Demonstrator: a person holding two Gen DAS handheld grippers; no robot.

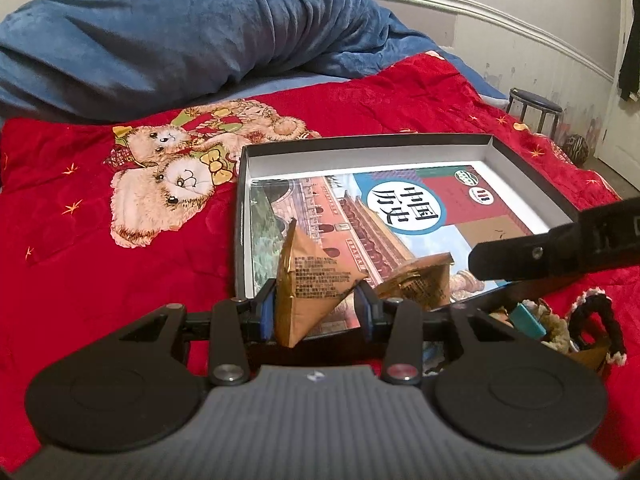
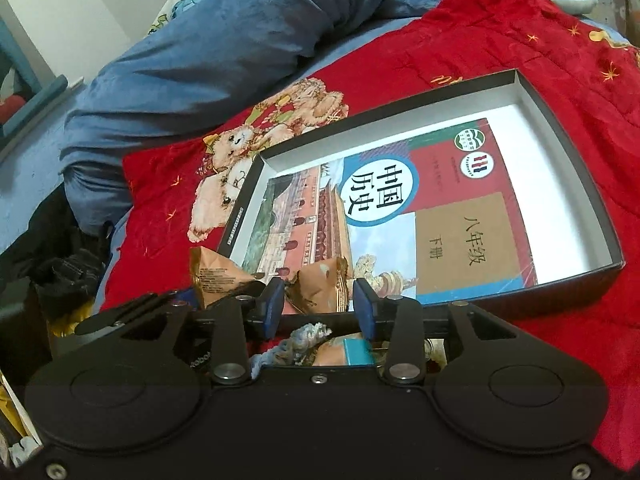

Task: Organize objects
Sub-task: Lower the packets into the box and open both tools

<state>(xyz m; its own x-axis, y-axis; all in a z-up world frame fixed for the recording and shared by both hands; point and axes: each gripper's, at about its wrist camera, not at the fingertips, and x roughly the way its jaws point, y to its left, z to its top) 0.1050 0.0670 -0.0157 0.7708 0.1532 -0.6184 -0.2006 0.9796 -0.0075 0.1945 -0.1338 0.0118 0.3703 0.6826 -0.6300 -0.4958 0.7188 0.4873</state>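
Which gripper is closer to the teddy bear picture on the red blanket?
Left. The left gripper holds its gold snack packet at the box's bear-side edge, just right of the teddy bear picture; the right gripper sits farther along.

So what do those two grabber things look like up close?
The left gripper is matte black with two blue-padded fingers, silver rivets on jointed link bars, two round discs, and a ribbed grey body with a small diamond logo. The right gripper matches, with blue pads and silver rivets, but its body is smooth black with screws. No cables or sleeves show.
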